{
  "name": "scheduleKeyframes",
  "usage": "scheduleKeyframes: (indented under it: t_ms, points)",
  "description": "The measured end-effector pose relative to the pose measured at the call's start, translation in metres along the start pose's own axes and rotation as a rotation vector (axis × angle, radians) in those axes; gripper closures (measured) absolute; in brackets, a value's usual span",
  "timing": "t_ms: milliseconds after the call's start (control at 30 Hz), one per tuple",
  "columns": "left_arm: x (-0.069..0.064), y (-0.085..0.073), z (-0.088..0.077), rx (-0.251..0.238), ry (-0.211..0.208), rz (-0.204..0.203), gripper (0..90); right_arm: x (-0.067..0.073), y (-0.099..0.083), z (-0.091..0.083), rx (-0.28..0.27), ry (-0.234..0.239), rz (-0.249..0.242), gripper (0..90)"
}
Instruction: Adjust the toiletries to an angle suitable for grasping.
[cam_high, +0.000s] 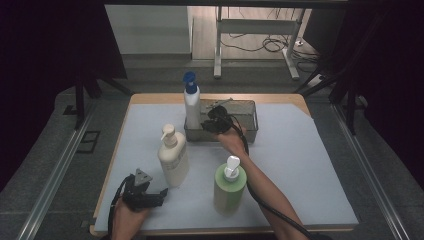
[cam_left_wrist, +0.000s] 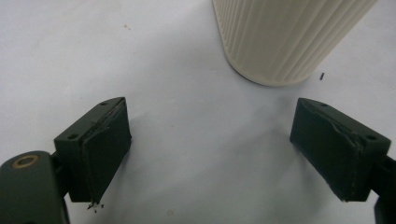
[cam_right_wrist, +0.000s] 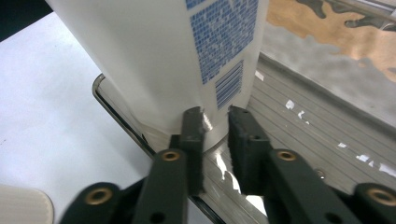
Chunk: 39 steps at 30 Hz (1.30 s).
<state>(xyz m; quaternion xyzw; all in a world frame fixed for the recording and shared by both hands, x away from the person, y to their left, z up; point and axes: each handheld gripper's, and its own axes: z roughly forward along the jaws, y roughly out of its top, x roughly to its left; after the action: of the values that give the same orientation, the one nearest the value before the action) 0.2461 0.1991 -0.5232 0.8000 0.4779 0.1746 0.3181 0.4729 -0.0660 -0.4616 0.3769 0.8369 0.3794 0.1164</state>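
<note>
A white bottle with a blue pump (cam_high: 190, 107) stands upright in the left end of a grey metal tray (cam_high: 247, 120). My right gripper (cam_high: 212, 122) reaches into the tray beside it. In the right gripper view the jaws (cam_right_wrist: 215, 121) stand a little apart at the foot of the white bottle (cam_right_wrist: 154, 56), over the tray's near rim, with nothing pressed between the pads. My left gripper (cam_high: 160, 192) rests at the near left of the mat, open wide (cam_left_wrist: 212, 154). The ribbed cream pump bottle (cam_left_wrist: 289, 32) stands just ahead of it, untouched.
A cream pump bottle (cam_high: 173, 160) and a green pump bottle (cam_high: 229, 187) stand on the white mat (cam_high: 300, 165), the green one beside my right forearm. The tray floor (cam_right_wrist: 303, 121) is scuffed, with dark items at its back. Table edges lie close on the left and at the front.
</note>
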Motion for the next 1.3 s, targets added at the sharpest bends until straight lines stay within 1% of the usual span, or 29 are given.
scheduleKeyframes:
  t_ms: [33, 67, 100, 133, 167, 267, 300, 367, 400, 567, 600, 667, 767, 800, 867, 900, 933, 967, 1033, 1067, 1100, 1167, 1233, 1267, 1300]
  points:
    - [0.0, 0.0, 0.0, 0.0, 0.0, 0.0, 12.2, 0.0, 0.0, -0.001, -0.003, 0.0, 0.0, 70.2]
    - [0.0, 0.0, 0.0, 0.0, 0.0, 0.0, 12.2, -0.002, 0.0, -0.003, -0.009, 0.0, -0.002, 63.6]
    - [0.0, 0.0, 0.0, 0.0, 0.0, 0.0, 12.2, -0.002, 0.0, -0.003, -0.009, 0.0, -0.002, 63.6]
    - [0.0, 0.0, 0.0, 0.0, 0.0, 0.0, 12.2, -0.004, 0.0, -0.007, -0.018, 0.004, -0.004, 59.1]
    - [0.0, 0.0, 0.0, 0.0, 0.0, 0.0, 12.2, -0.004, 0.0, -0.007, -0.018, 0.004, -0.004, 59.1]
    - [0.0, 0.0, 0.0, 0.0, 0.0, 0.0, 12.1, -0.007, -0.001, -0.015, -0.033, 0.009, -0.013, 49.4]
    - [0.0, 0.0, 0.0, 0.0, 0.0, 0.0, 12.2, -0.007, -0.001, -0.015, -0.033, 0.009, -0.013, 49.4]
    - [0.0, 0.0, 0.0, 0.0, 0.0, 0.0, 12.2, -0.008, -0.001, -0.018, -0.033, 0.012, -0.016, 46.5]
    - [0.0, 0.0, 0.0, 0.0, 0.0, 0.0, 12.1, -0.01, -0.002, -0.023, -0.037, 0.011, -0.027, 43.8]
    - [0.0, 0.0, 0.0, 0.001, 0.0, 0.0, 12.2, -0.011, -0.002, -0.031, -0.044, 0.013, -0.039, 40.0]
    - [0.0, 0.0, 0.0, -0.001, 0.0, 0.0, 12.1, -0.011, -0.003, -0.035, -0.04, 0.022, -0.04, 39.6]
    - [0.0, 0.0, 0.0, -0.001, 0.0, 0.0, 12.1, -0.011, -0.003, -0.037, -0.04, 0.03, -0.042, 38.4]
    - [0.0, 0.0, 0.0, -0.001, 0.0, 0.0, 12.1, -0.011, -0.004, -0.043, -0.053, 0.046, -0.047, 33.7]
    - [0.0, 0.0, 0.0, -0.002, 0.0, -0.001, 12.2, -0.011, -0.006, -0.047, -0.066, 0.054, -0.043, 30.2]
    - [0.0, 0.0, 0.0, -0.001, 0.0, 0.0, 12.2, -0.011, -0.006, -0.049, -0.069, 0.057, -0.046, 28.5]
    - [0.0, 0.0, 0.0, -0.001, 0.0, -0.001, 12.1, -0.011, -0.008, -0.053, -0.078, 0.056, -0.055, 21.7]
    - [0.0, 0.0, 0.0, -0.003, 0.0, -0.001, 12.2, -0.011, -0.008, -0.054, -0.08, 0.053, -0.058, 18.3]
    - [0.0, 0.0, 0.0, -0.003, 0.0, -0.001, 12.2, -0.011, -0.008, -0.054, -0.08, 0.053, -0.058, 18.3]
    - [0.0, 0.0, 0.0, -0.002, 0.0, -0.001, 12.2, -0.011, -0.01, -0.058, -0.079, 0.038, -0.072, 14.1]
    - [0.0, 0.0, 0.0, -0.002, 0.0, -0.001, 12.2, -0.012, -0.012, -0.062, -0.08, 0.024, -0.071, 12.6]
    - [0.0, 0.0, 0.0, -0.002, 0.0, -0.001, 12.1, -0.012, -0.012, -0.062, -0.08, 0.024, -0.071, 12.6]
    - [0.0, 0.0, 0.0, -0.002, 0.001, -0.001, 12.1, -0.014, -0.014, -0.066, -0.066, 0.019, -0.066, 8.4]
    - [0.0, 0.0, 0.0, -0.002, 0.001, -0.001, 12.2, -0.015, -0.015, -0.069, -0.058, 0.014, -0.071, 4.2]
    - [0.0, 0.0, 0.0, -0.001, 0.0, -0.001, 12.2, -0.016, -0.018, -0.073, -0.082, 0.011, -0.065, 0.0]
    - [0.0, 0.0, 0.0, -0.001, 0.0, -0.001, 12.1, -0.017, -0.019, -0.075, -0.082, 0.015, -0.066, 0.0]
